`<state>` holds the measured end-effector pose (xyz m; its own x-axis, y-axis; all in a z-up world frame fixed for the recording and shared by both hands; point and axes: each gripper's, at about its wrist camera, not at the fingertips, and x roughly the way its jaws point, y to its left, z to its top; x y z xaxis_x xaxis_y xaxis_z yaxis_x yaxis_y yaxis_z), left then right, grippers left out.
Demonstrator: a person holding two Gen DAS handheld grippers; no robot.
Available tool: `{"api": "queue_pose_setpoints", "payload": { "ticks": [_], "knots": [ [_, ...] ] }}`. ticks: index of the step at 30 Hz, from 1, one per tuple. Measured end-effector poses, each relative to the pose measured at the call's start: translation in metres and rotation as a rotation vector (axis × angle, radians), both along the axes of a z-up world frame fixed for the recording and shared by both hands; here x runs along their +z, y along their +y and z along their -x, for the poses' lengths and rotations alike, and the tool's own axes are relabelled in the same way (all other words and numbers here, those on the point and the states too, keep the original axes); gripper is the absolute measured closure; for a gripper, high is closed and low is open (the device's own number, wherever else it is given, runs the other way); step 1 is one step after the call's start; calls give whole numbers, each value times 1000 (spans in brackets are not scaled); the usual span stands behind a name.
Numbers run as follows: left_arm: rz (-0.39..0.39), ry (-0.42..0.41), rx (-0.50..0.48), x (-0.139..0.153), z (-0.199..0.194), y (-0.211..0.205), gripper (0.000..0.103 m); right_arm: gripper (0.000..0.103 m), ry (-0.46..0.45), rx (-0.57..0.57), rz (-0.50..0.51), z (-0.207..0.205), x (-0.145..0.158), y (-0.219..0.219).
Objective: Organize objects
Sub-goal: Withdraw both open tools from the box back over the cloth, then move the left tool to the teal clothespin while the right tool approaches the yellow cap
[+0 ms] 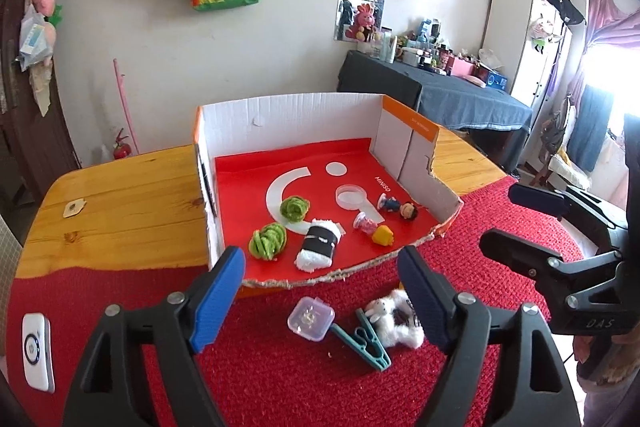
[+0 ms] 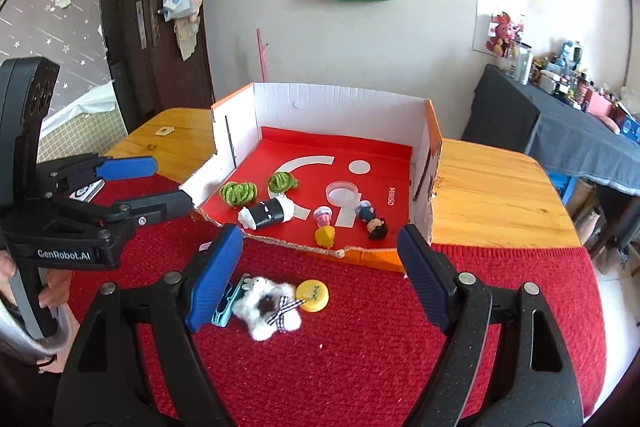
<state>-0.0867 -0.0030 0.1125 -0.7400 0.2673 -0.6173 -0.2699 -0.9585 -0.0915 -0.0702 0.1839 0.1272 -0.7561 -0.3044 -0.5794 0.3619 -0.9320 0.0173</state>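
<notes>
An open cardboard box [image 1: 296, 115] with a red floor holds two green yarn balls [image 1: 268, 241], a white and black roll [image 1: 320, 245], a yellow piece [image 1: 383, 235] and small figurines [image 1: 408, 213]. On the red mat in front lie a clear plastic case [image 1: 311, 318], a teal clothes peg [image 1: 362, 341] and a white plush toy [image 1: 396, 319]. My left gripper [image 1: 320, 295] hovers open above them, holding nothing. My right gripper [image 2: 320, 283] is open over the plush toy [image 2: 266, 307] and a yellow lid [image 2: 313, 295], also holding nothing. Each gripper shows in the other's view, the right gripper [image 1: 498, 218] and the left gripper [image 2: 172, 184].
The box [image 2: 340, 99] stands on a wooden table [image 1: 120, 203] partly covered by the red knitted mat [image 1: 280, 379]. A white device [image 1: 38, 357] lies at the mat's left edge. A hand [image 2: 52, 291] holds the left gripper's handle. A cluttered dark-clothed table [image 1: 460, 87] stands behind.
</notes>
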Motion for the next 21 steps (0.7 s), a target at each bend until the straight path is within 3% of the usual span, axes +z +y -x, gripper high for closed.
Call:
{"api": "queue_pose_setpoints", "payload": {
  "ticks": [12, 21],
  "knots": [
    [10, 25, 100, -33, -28, -3, 7, 8, 27, -92, 20, -14, -34, 9],
    [-14, -81, 163, -78, -30, -12, 3, 8, -75, -149, 42, -13, -79, 18]
  ]
}}
